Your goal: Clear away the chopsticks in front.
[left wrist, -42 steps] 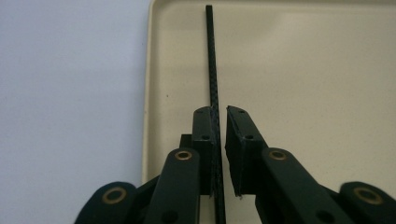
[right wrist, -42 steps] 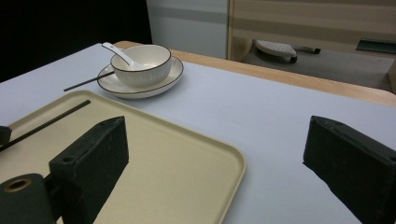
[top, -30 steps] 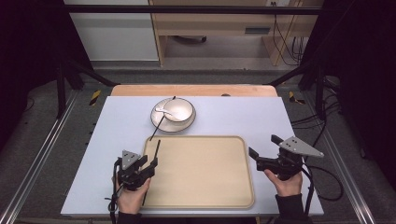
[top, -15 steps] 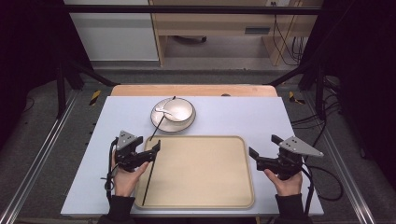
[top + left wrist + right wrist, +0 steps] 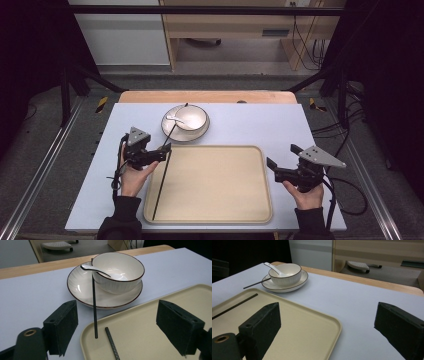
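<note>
Fingers of the left gripper [image 5: 164,151]: spread wide, nothing between the pads, the jaws having just been opening; a second ago they pinched a black chopstick over the near left corner of the tray. Released chopstick [image 5: 161,184]: now lies inside the beige tray [image 5: 220,218] along its left rim, its far end just below and ahead of the left fingertips, its near end at the tray's near left corner; in the left gripper view its tip [image 5: 111,343] rests on the tray floor between the two pads [image 5: 62,325]. Second chopstick [image 5: 176,125]: leans on the plate [image 5: 169,132] beyond the left fingers, its low end reaching the tray's far left edge; unchanged from the earlier frames. Bowl [image 5: 189,117] with white spoon [image 5: 175,118]: stands on the plate, straight ahead of the left fingers, unmoved. Left gripper itself: has shifted away from the person and slightly outward since a second ago, now beside the tray's left rim, near the plate. Right gripper [image 5: 280,164]: fingers spread, empty, just off the tray's right rim over the pale table [image 5: 280,125], in the same place as before; its pads [image 5: 262,322] stand well apart.
</note>
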The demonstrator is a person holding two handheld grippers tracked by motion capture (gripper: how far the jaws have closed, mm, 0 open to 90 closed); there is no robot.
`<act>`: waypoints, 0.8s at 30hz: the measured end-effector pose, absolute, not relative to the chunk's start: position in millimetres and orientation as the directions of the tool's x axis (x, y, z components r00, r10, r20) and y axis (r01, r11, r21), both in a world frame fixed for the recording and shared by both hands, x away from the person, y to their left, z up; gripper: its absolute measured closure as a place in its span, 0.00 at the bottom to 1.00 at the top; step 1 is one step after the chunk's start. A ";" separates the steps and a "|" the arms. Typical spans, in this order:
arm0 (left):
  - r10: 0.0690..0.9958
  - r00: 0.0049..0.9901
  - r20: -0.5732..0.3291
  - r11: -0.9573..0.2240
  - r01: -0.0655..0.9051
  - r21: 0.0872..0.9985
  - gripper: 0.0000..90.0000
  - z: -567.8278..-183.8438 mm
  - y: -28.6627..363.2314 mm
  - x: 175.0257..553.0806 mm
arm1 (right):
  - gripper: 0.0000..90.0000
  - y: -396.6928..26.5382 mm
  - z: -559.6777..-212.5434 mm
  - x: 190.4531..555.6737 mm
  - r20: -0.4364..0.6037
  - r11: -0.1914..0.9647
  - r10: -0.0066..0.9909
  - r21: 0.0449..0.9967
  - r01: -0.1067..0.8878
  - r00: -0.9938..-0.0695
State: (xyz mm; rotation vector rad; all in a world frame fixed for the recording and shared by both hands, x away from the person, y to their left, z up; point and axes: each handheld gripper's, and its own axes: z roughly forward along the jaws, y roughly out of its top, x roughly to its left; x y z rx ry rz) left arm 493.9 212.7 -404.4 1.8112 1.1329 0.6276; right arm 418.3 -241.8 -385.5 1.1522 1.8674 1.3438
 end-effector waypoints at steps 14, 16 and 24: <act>0.879 0.474 0.053 -0.301 0.465 0.833 0.27 -411.3 198.9 528.9 | 0.08 -241.1 -386.3 419.6 0.041 0.129 0.881 0.937 0.323 -0.472; 0.878 0.473 0.068 -0.320 0.476 0.819 0.29 -413.7 197.7 534.7 | 0.08 -241.5 -386.4 419.7 0.042 0.128 0.881 0.937 0.324 -0.471; 0.877 0.471 0.100 -0.364 0.511 0.779 0.39 -424.0 194.8 556.8 | 0.08 -242.2 -386.6 420.3 0.044 0.126 0.882 0.938 0.324 -0.470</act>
